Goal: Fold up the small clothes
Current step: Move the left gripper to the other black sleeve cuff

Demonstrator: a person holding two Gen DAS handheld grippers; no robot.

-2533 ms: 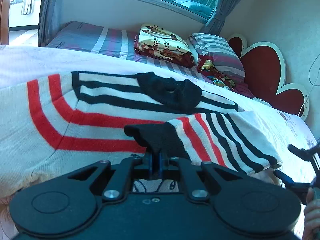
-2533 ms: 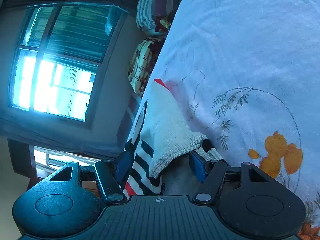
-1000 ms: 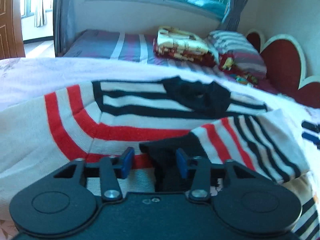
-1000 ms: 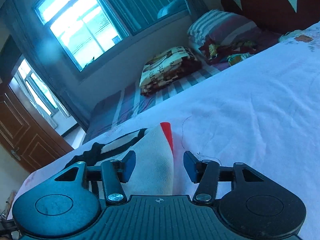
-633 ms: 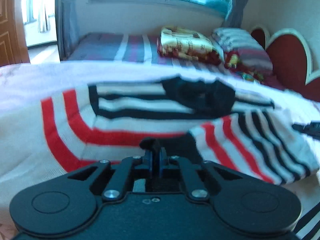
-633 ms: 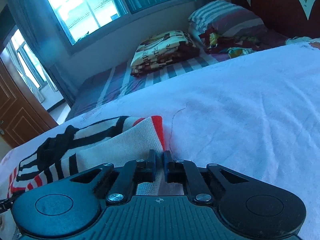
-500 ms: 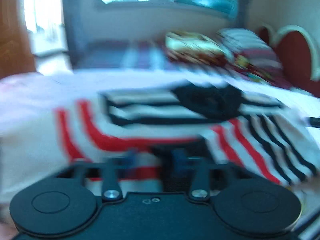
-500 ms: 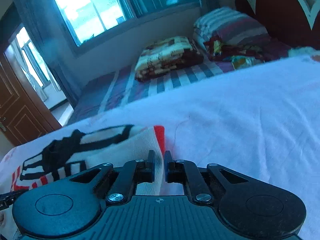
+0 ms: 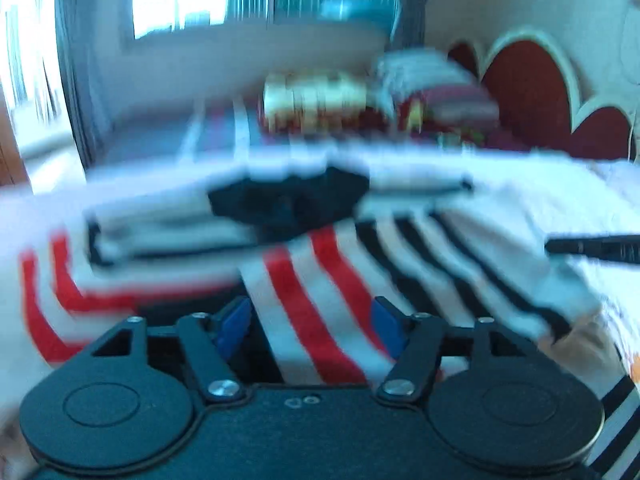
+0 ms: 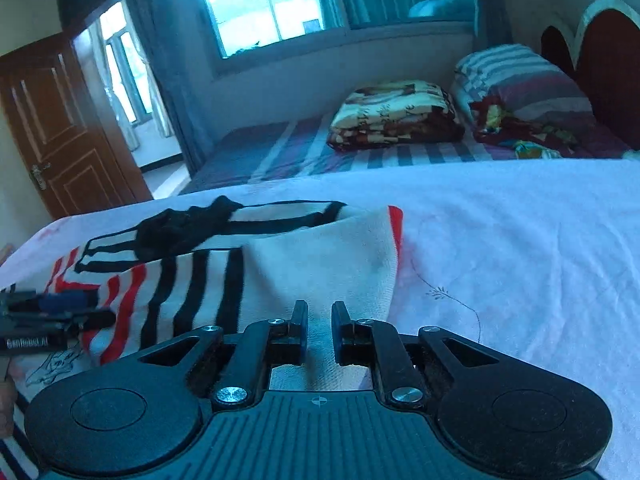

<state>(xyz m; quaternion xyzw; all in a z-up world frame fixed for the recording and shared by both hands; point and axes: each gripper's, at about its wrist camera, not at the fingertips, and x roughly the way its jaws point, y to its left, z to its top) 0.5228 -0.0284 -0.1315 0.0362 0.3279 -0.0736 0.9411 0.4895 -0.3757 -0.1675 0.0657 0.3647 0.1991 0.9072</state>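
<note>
Through my left wrist view my left claw stood spread over the striped sweater lying on the bed, and through my right my right claw gaped narrowly around its hem, a sleeve fold apparently done, regripping next.

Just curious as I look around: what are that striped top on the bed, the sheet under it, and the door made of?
The striped sweater looks like soft knitted yarn, matte and fuzzy, probably wool or acrylic. The white bedsheet seems thin woven cotton, creased, with a faint printed sprig. The door appears to be varnished brown wood with raised panels and a metal handle.
</note>
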